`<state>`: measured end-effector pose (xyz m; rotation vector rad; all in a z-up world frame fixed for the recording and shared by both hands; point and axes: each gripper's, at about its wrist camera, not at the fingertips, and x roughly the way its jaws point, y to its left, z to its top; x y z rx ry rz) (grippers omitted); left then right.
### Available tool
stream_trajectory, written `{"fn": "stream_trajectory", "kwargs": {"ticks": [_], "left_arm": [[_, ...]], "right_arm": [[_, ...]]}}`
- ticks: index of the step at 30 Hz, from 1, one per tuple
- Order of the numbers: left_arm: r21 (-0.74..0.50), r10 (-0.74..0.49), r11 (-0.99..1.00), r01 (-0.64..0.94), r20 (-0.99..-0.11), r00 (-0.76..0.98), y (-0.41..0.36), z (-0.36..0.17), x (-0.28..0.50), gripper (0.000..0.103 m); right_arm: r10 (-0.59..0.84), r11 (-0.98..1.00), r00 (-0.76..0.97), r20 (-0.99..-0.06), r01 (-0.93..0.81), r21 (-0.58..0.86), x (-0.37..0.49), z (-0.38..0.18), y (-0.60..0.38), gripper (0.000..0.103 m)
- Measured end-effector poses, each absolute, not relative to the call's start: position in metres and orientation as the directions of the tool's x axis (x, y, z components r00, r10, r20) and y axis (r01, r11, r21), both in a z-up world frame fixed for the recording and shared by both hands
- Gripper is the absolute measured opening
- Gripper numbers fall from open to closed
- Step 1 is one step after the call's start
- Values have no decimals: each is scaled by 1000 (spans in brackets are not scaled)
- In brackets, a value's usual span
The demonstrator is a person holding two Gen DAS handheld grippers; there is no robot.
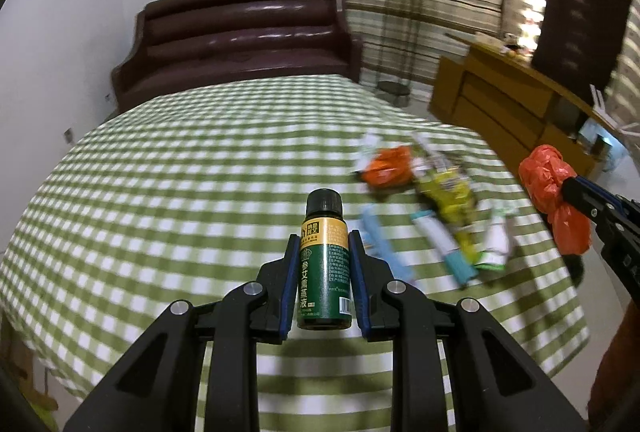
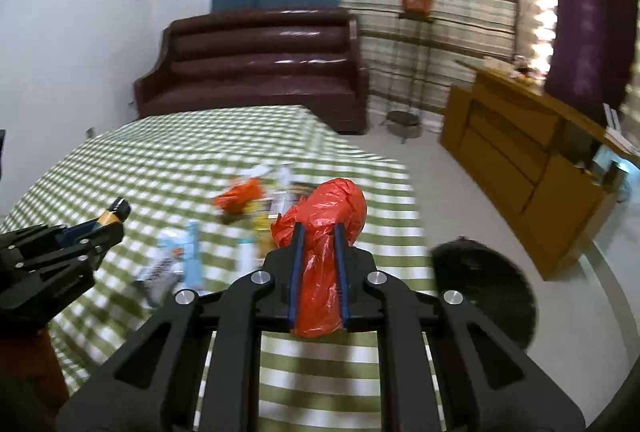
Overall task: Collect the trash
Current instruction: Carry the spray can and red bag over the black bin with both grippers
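A: Left wrist view first. What has the left gripper (image 1: 323,252) got?

B: Its jaws are nearly closed, pressing both sides of a small green bottle (image 1: 325,264) with a black cap, held upright between the blue pads. Below it lies the green checked tablecloth (image 1: 160,171).

A: And the trash?

B: Ahead and to the right of the fingers a blurred heap of wrappers (image 1: 436,207) lies on the cloth. Further right, the right gripper (image 1: 568,187) comes in from the edge with a crumpled red plastic bag (image 1: 550,187) in its tips.

A: Now the right wrist view.

B: The right gripper (image 2: 319,232) is clamped tight on the red plastic bag (image 2: 324,256), which bulges out past the fingertips and hangs behind them. The wrappers (image 2: 240,216) lie ahead and left of the tips. The left gripper (image 2: 102,228) shows at the far left, the bottle (image 2: 114,213) poking from its tips. Low to the right of the fingers, off the table edge, is a dark round bin (image 2: 484,284)
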<state>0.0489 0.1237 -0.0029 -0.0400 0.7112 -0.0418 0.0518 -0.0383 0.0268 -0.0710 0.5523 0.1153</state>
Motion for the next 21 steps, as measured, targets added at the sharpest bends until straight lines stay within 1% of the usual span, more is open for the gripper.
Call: {"fn": "stream_trajectory", "kwargs": {"ticks": [8, 12, 16, 21], "left_arm": [[-58, -178, 982, 182, -633, 753, 43, 5, 68, 25], [-56, -235, 965, 258, -627, 742, -3, 6, 81, 25], [-55, -277, 948, 313, -629, 727, -41, 4, 91, 25], [-42, -300, 934, 355, -634, 713, -80, -3, 106, 25]], "right_arm": [[-76, 997, 854, -514, 62, -45, 53, 21, -120, 14], [-135, 990, 844, -519, 132, -42, 55, 13, -156, 14], [-166, 985, 836, -523, 171, -39, 58, 4, -180, 14], [-177, 980, 829, -531, 196, -21, 65, -5, -206, 14]]}}
